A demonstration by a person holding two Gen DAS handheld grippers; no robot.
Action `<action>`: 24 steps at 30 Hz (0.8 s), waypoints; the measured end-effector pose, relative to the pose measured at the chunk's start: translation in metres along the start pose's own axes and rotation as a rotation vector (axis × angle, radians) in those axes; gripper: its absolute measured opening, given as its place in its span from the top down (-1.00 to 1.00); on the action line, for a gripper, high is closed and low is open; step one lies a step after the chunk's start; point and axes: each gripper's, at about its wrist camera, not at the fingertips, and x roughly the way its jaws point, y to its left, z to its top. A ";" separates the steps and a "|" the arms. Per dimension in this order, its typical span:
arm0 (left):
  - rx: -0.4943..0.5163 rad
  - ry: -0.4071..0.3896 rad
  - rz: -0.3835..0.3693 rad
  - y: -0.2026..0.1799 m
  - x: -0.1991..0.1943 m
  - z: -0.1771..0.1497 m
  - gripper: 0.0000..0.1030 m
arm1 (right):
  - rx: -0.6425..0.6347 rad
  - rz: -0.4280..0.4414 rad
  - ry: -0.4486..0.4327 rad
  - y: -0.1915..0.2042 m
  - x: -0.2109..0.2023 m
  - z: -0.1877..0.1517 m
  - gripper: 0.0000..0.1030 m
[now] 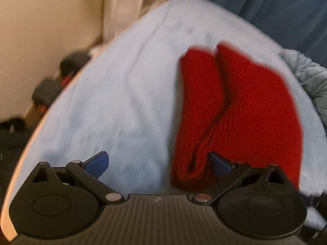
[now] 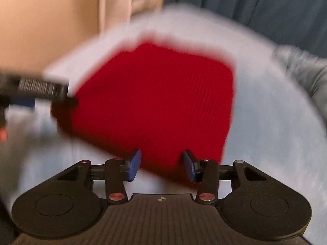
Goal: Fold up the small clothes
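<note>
Both claws, left (image 1: pixel 157 164) and right (image 2: pixel 161 166), gape over the folded red knit (image 2: pixel 155 102).

A red ribbed-knit garment (image 1: pixel 255 106) lies on a pale blue bed sheet (image 1: pixel 122 102). Dark blue curtain (image 1: pixel 265 4) hangs at upper right. The fingers (image 2: pixel 134 165) have blue pads.

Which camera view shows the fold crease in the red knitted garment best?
The left wrist view: the red knitted garment is fairly sharp there, its doubled edge and crease plain. The right wrist view shows it only as a blurred flat red patch.
</note>
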 end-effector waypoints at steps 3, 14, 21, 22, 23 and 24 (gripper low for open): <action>-0.033 -0.026 -0.013 0.006 -0.012 -0.002 -1.00 | -0.087 0.000 0.011 0.008 -0.008 -0.027 0.12; -0.048 -0.084 0.073 0.006 -0.138 -0.064 -0.99 | 0.067 0.025 -0.201 -0.028 -0.127 0.001 -0.55; -0.032 -0.095 0.136 -0.022 -0.204 -0.091 -0.99 | 0.141 0.004 -0.303 -0.051 -0.182 -0.012 -0.69; -0.024 -0.096 0.140 -0.025 -0.210 -0.093 -0.99 | 0.144 0.008 -0.303 -0.052 -0.184 -0.013 -0.69; -0.015 -0.097 0.143 -0.029 -0.214 -0.096 -0.99 | 0.144 0.010 -0.301 -0.053 -0.184 -0.015 -0.69; -0.005 -0.101 0.146 -0.033 -0.218 -0.098 -0.99 | 0.142 0.007 -0.297 -0.054 -0.185 -0.017 -0.69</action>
